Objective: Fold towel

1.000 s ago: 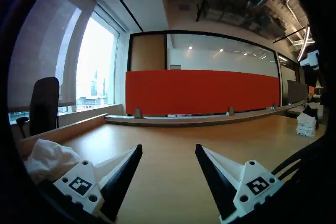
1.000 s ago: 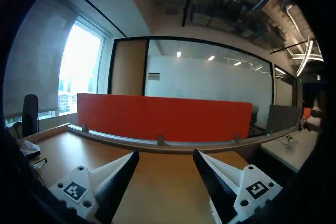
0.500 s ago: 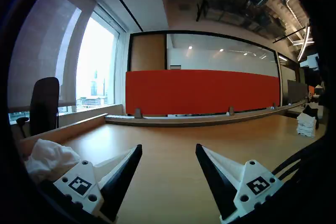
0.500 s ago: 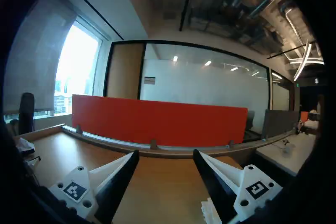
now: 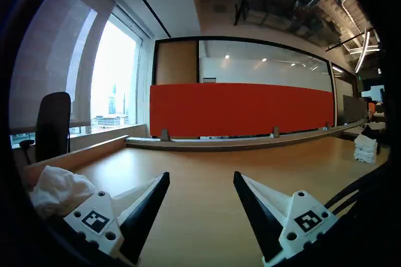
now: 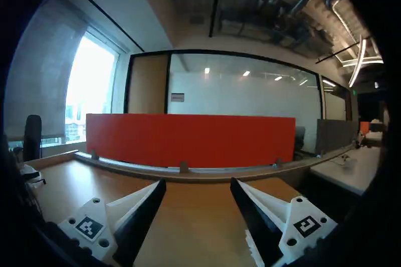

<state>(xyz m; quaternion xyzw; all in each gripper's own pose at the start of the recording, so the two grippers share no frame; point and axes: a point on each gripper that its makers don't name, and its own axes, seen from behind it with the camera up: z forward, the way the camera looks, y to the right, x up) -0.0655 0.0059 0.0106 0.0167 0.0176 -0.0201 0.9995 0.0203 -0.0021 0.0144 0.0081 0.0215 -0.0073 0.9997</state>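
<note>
Left gripper view: the left claw is seen released, its two fingers spread wide with nothing held between them, above the wooden table. A crumpled white towel is seen lying on the table just beside the finger on the view's left side. A stack of folded white towels is set well apart, far off at the right. In the right gripper view the right claw is likewise released over the table, and a red divider is seen beyond.
</note>
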